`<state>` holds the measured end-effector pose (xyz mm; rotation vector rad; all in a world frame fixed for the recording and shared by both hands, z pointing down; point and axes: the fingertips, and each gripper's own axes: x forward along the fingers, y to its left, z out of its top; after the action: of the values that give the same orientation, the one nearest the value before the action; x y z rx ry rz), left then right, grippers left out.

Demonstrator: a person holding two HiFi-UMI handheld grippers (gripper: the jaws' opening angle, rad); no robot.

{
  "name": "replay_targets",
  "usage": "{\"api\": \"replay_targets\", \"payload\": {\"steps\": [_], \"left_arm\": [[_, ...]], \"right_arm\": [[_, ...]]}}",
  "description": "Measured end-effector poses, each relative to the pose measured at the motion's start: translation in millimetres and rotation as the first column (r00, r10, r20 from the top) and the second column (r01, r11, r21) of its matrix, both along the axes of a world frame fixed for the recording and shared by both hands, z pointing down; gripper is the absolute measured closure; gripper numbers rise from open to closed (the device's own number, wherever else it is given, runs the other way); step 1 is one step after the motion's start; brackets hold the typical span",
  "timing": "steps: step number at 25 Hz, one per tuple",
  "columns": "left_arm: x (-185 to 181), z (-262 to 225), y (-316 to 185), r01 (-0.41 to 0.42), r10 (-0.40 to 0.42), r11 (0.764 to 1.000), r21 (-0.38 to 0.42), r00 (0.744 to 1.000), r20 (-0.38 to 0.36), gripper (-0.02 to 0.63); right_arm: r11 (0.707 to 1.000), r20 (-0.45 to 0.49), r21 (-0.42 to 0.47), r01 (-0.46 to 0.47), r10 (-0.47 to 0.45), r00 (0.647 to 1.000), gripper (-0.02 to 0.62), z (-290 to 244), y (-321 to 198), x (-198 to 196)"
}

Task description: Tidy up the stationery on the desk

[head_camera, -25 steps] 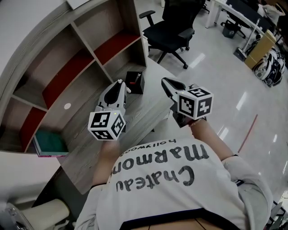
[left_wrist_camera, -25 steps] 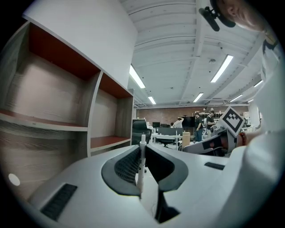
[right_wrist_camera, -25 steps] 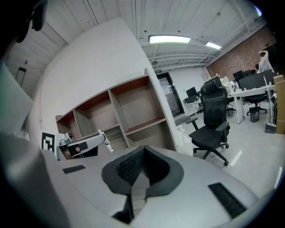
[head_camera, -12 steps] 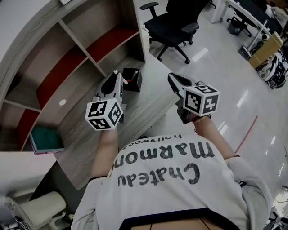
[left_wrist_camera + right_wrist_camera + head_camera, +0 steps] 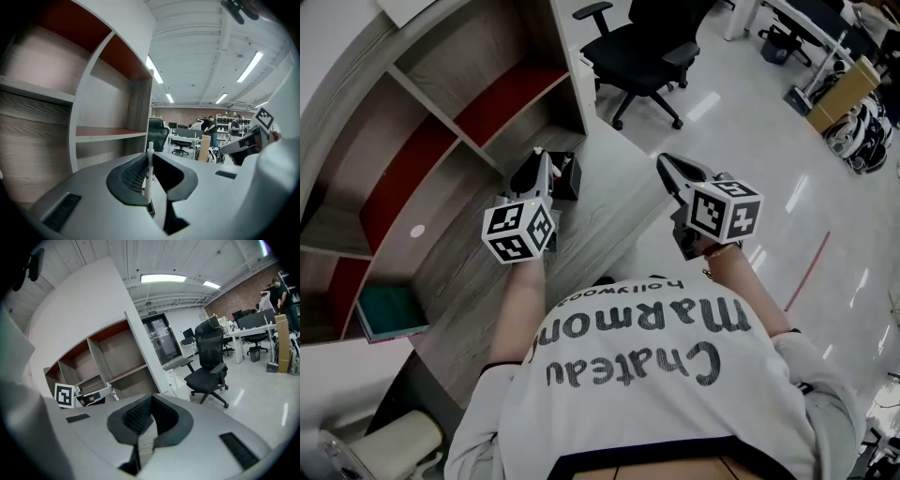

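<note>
My left gripper (image 5: 540,161) is shut on a white pen (image 5: 538,151), which stands upright between the pads in the left gripper view, pen (image 5: 148,174). It hovers just left of a black pen holder (image 5: 569,177) standing on the wooden desk (image 5: 478,281); a dark corner of the holder (image 5: 151,208) shows under the jaws. My right gripper (image 5: 667,162) hangs past the desk's right edge, over the floor. Its jaws (image 5: 151,399) meet at the tips with nothing between them. The right gripper view also catches the left gripper (image 5: 96,393).
A shelf unit (image 5: 441,112) with red-backed compartments rises along the desk's far side. A teal book (image 5: 389,309) lies in a lower compartment. A black office chair (image 5: 642,56) stands on the glossy floor beyond the desk. People stand far off in the office.
Both grippers have shifted forward and sunk a little. The left one, still gripping the pen, has closed in on the black holder. The right one stays empty.
</note>
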<state>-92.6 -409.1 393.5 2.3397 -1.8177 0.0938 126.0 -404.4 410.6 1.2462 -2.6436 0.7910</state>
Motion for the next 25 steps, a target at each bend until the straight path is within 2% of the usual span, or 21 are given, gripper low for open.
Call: {"api": "replay_targets", "payload": {"steps": [10, 25], "left_arm": [[4.5, 32.9, -13.7, 0.002, 0.0, 0.999, -0.051, 0.999, 0.045, 0.554], [13.8, 71.4, -9.4, -0.012, 0.021, 0.99, -0.137, 0.998, 0.063, 0.554]], "right_arm": [[0.999, 0.003, -0.002, -0.047, 0.047, 0.999, 0.584, 4.2, -11.7, 15.3], [0.999, -0.001, -0.028, -0.024, 0.024, 1.0, 0.584, 14.8, -18.8, 8.9]]}}
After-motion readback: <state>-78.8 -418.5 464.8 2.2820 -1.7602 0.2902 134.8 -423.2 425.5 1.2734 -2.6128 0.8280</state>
